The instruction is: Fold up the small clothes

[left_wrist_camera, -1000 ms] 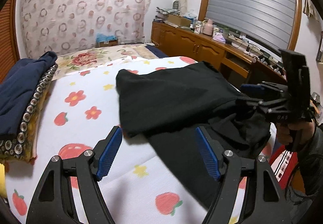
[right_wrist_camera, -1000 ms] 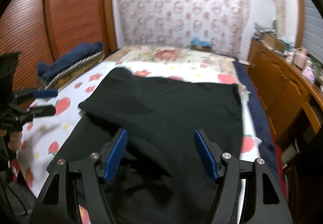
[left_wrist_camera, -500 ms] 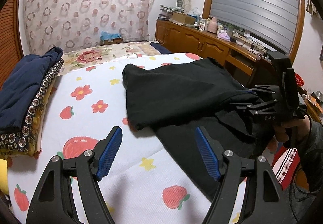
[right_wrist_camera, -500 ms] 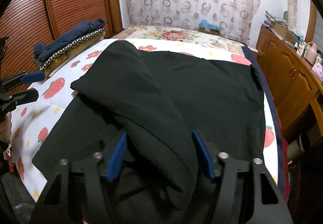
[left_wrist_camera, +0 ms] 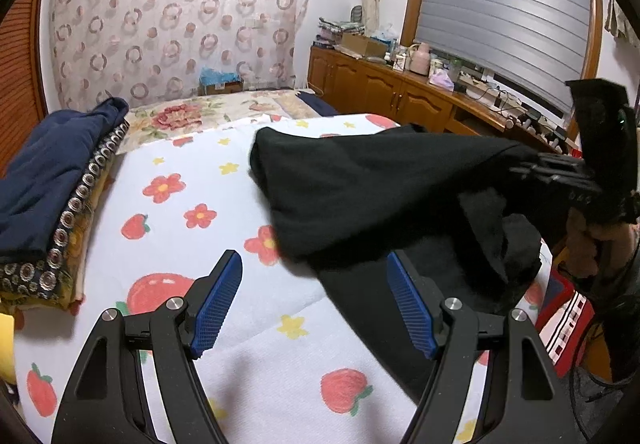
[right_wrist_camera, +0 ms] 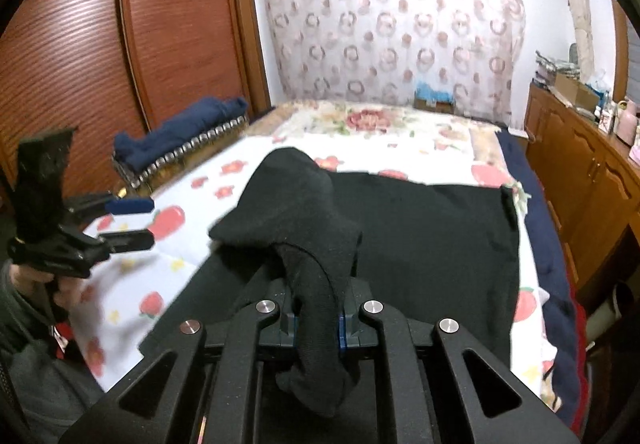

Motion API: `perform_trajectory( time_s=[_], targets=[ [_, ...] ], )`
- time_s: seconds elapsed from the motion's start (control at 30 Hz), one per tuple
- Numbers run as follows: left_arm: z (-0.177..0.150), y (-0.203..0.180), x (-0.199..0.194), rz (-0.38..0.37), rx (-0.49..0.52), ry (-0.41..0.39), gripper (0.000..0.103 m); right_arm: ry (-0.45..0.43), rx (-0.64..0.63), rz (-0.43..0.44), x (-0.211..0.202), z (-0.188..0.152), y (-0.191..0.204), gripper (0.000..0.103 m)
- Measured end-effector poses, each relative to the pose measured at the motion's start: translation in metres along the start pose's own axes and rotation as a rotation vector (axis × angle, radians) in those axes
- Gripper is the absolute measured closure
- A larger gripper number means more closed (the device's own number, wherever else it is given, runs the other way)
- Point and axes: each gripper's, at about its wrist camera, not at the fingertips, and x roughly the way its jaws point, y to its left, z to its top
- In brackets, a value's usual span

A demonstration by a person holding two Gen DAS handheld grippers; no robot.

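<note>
Here, right tool [right_wrist_camera: 316, 324] just clamped onto raised black garment [right_wrist_camera: 420, 240]; left tool [left_wrist_camera: 314, 304] wide, empty, tilted downward.

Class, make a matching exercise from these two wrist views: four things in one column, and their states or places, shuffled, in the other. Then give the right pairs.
Things:
1. left tongs
2. right tongs
3. black garment
4. navy blanket

States:
A. pinched on a bunch of black cloth
B. folded on a stack at the bed's edge
C. open, over the flowered sheet
D. partly lifted off the bed

Pairs: 1-C, 2-A, 3-D, 4-B
</note>
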Motion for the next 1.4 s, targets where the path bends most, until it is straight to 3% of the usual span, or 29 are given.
perform_trajectory(
  time_s=[0.17, 0.3, 0.5, 0.6, 0.73, 0.87, 1.0, 1.2, 1.4],
  targets=[
    [0.002, -0.003, -0.003, 0.000, 0.004, -0.011, 0.027, -0.022, 0.010, -0.026, -0.025, -0.005, -0.005, 0.091],
    [0.002, -0.008, -0.005, -0.008, 0.012, -0.019, 0.027, 0.009, 0.057, -0.106, -0.031, -0.023, -0.014, 0.090],
    [0.002, -0.010, -0.004, -0.011, 0.015, -0.019, 0.027, 0.133, 0.149, -0.203, -0.015, -0.063, -0.035, 0.070],
    [0.002, -0.011, -0.004, -0.010, 0.011, -0.022, 0.027, 0.109, 0.147, -0.218, -0.026, -0.061, -0.034, 0.058],
    [0.001, -0.013, -0.004, -0.008, 0.013, -0.029, 0.027, 0.046, 0.110, -0.234, -0.042, -0.048, -0.020, 0.052],
    [0.001, -0.014, -0.005, 0.000, 0.019, -0.034, 0.027, 0.014, 0.061, -0.196, -0.038, -0.038, -0.003, 0.050],
    [0.002, -0.013, -0.009, 0.007, 0.019, -0.039, 0.027, 0.022, 0.010, -0.140, -0.007, -0.024, 0.015, 0.050],
    [0.002, -0.008, -0.014, 0.022, 0.018, -0.043, 0.027, 0.069, -0.032, -0.038, 0.040, -0.008, 0.031, 0.050],
    [0.001, -0.002, -0.015, 0.026, 0.004, -0.045, 0.027, 0.149, -0.095, -0.002, 0.083, 0.011, 0.033, 0.050]
  ],
)
